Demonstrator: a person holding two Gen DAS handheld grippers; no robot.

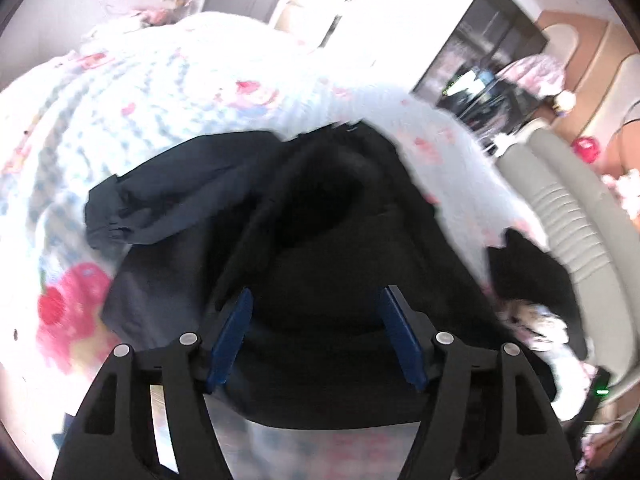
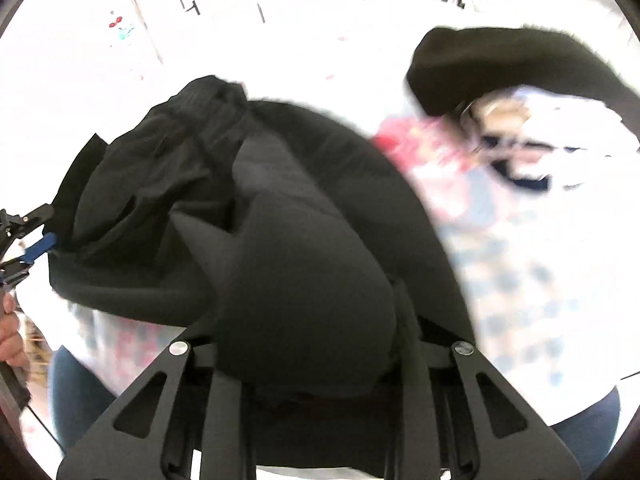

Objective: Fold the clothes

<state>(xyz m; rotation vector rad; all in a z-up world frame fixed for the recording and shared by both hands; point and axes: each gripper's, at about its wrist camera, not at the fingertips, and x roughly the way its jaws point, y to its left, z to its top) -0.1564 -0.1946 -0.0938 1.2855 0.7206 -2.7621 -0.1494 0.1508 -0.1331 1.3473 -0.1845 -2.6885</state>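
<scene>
A dark, navy-to-black garment (image 1: 320, 208) lies crumpled on the floral bedspread (image 1: 140, 92), with one sleeve (image 1: 160, 196) stretched out to the left. My left gripper (image 1: 318, 292) hovers over its near part, its blue pads (image 1: 236, 332) wide apart and nothing pinched between them. In the right wrist view the same garment (image 2: 200, 184) bulges up over my right gripper (image 2: 304, 312). The cloth hides the fingertips, and a bunch of it sits clamped between the fingers. The left gripper (image 2: 40, 244) shows at the garment's far left edge.
A second black garment (image 2: 500, 64) and white patterned clothing (image 2: 560, 140) lie on the bed to the right. A grey padded edge (image 1: 568, 208) runs along the bed's right side. A person's hand (image 2: 10, 340) and jeans-clad legs (image 2: 80, 380) are close at the bottom left.
</scene>
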